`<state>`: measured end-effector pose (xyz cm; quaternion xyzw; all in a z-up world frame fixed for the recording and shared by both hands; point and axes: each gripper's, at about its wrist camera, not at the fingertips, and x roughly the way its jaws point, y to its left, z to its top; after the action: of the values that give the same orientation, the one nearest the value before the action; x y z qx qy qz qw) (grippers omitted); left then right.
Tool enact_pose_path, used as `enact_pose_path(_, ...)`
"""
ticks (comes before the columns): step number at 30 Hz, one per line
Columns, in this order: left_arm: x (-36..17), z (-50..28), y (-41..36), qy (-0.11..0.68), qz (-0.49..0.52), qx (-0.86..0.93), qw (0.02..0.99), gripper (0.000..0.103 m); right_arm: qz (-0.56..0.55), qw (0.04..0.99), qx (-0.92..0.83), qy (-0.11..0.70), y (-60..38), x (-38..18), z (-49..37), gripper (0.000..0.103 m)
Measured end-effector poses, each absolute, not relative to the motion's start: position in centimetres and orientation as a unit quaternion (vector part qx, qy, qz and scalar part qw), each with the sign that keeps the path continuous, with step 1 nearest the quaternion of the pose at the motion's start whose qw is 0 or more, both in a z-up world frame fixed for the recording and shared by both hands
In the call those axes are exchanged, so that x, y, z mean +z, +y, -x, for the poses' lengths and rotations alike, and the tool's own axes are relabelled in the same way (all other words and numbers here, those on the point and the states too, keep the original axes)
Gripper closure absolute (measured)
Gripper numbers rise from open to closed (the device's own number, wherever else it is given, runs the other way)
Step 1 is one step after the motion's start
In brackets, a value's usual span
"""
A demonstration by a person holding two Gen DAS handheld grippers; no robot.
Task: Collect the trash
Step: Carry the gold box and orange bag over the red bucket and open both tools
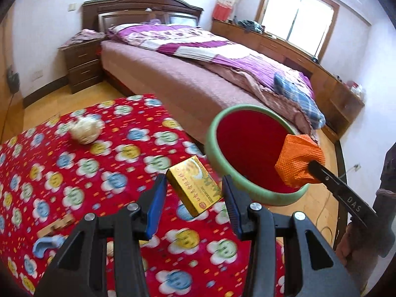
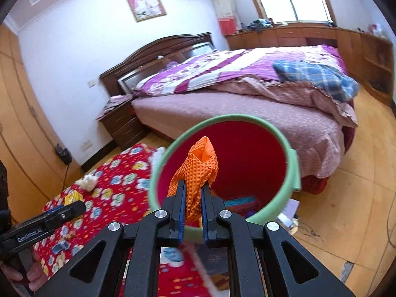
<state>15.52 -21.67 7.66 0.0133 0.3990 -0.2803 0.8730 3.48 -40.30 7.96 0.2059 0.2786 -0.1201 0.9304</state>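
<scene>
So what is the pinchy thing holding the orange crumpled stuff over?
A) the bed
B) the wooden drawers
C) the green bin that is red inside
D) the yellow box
C: the right gripper, shut on the orange wad, hangs it over the open mouth of the green bin.

The left gripper (image 1: 194, 198) is seen at the bottom centre of its own view, pitched downward, its blue pads (image 1: 156, 205) parted and pressed against a yellow box (image 1: 195, 188). In the right wrist view it is seen at the lower left, gripped by a hand (image 2: 22, 272). The right gripper (image 2: 192, 198) is held at the bottom centre of its view, jaws clamped on an orange glove (image 2: 198, 170). In the left view it enters from the right edge, carried by a hand (image 1: 351, 245).
</scene>
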Motion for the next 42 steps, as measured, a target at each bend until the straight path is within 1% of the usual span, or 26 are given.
enact_pose_path(10,6.9,-16.7,-28.4,0.401,-0.054,-0.322,0.856,0.056,-0.219,0.919,-0.157,0.286,-44.0,5.8,-3.4,0.092)
enact_pose_path(17,5.4,-18.0,-31.3,0.417,-0.06,-0.335,0.843,0.056,-0.225,0.913,-0.168,0.297,-45.7,4.3,-4.1,0.092)
enact_pose_path(21,4.7,-18.5,-32.2,0.423,-0.06,-0.342,0.837,0.056,-0.226,0.911,-0.167,0.302,-46.2,3.7,-4.4,0.09)
enact_pose_path(30,4.2,-18.9,-33.2,0.427,-0.061,-0.359,0.828,0.056,-0.225,0.912,-0.156,0.305,-46.2,3.1,-5.0,0.09)
enact_pose_path(32,4.2,-18.8,-33.3,0.423,-0.065,-0.358,0.83,0.055,-0.226,0.913,-0.152,0.305,-46.2,3.1,-5.1,0.088)
enact_pose_path(34,4.3,-18.7,-33.4,0.418,-0.066,-0.359,0.832,0.053,-0.228,0.913,-0.149,0.304,-46.2,3.1,-5.1,0.083)
enact_pose_path(36,4.4,-18.6,-33.4,0.415,-0.068,-0.359,0.833,0.049,-0.231,0.914,-0.145,0.302,-46.2,3.1,-5.1,0.082)
enact_pose_path(42,5.0,-18.2,-33.0,0.409,-0.065,-0.359,0.836,0.049,-0.229,0.917,-0.141,0.295,-46.0,3.6,-4.7,0.079)
